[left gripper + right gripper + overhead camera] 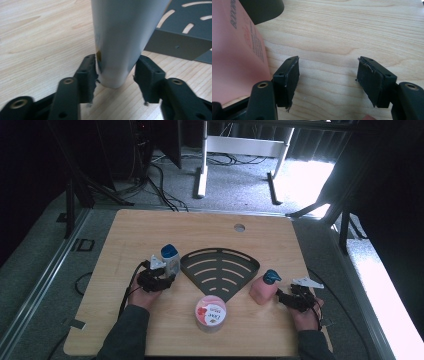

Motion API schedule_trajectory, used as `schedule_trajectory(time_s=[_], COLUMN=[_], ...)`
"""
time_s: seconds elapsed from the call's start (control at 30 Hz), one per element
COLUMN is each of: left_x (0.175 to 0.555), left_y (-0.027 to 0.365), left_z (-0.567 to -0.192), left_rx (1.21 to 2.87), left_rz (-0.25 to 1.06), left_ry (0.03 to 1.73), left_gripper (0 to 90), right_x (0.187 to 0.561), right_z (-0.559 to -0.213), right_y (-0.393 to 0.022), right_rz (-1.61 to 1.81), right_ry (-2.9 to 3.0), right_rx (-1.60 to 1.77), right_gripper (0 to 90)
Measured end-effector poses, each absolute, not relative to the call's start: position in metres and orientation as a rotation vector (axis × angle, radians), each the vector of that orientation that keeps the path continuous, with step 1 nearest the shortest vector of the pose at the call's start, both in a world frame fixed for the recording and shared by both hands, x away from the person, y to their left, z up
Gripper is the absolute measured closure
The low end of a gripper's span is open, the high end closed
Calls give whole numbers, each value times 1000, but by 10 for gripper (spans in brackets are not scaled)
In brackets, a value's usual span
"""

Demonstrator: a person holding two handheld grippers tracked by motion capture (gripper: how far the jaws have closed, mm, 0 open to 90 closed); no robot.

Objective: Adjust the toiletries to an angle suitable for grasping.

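At the left, the left gripper has its jaws spread around the foot of the white bottle, which stands upright between them just left of the dark slotted tray, a thin gap showing at the right pad. A round tub sits near the table's front edge. At the right, the right gripper holds its jaws spread on bare wood, the pink bottle just outside its left jaw, open tabletop beyond.

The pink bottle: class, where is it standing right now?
In the high view the pink bottle stands on the table's right side, between the black slotted rack and the right gripper.
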State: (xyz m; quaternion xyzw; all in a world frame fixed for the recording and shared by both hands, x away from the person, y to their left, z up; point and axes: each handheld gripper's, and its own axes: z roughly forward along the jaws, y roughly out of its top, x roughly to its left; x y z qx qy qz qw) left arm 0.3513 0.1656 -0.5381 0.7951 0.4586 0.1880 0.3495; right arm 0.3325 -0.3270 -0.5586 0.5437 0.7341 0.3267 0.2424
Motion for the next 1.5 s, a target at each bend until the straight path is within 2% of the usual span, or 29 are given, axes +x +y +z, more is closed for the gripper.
schedule_trajectory(time_s=[0.17,0.57,0.7,0.8,0.9,0.93,1.0,1.07,1.1,1.13,1.3,1.33,1.37,1.5], left_x=[336,304,301,300,298,297,297,296,295,294,291,290,288,286], left_y=[166,161,151,142,133,129,125,122,119,117,107,103,101,96], left_z=[-537,-525,-524,-524,-525,-526,-527,-530,-531,-533,-536,-538,-538,-540], left_rx=[2052,2032,2048,2062,2087,2098,2106,2118,2127,2141,2179,2194,2207,2226], left_rz=[495,422,395,371,346,335,318,289,284,276,239,206,208,183], left_ry=[1185,1090,1049,1023,975,959,963,944,936,923,876,864,853,823], left_gripper=[444,531,558,573,613,613,686,737,737,772,853,853,895,898], right_x=[332,331,330,330,329,329,328,328,328,327,325,325,323,321], right_z=[-559,-558,-556,-555,-554,-554,-552,-552,-552,-551,-547,-545,-542,-536], right_y=[-327,-326,-324,-323,-324,-324,-325,-325,-325,-324,-322,-322,-322,-322], right_rz=[894,887,875,872,867,867,871,879,879,877,912,925,980,1032], right_ry=[2008,2015,2028,2040,2041,2041,2048,2057,2057,2065,2074,2077,2081,2093], right_rx=[1483,1485,1488,1485,1489,1489,1495,1494,1494,1483,1457,1449,1436,1416], right_gripper=[339,342,402,414,495,495,593,659,659,716,778,811,887,900])
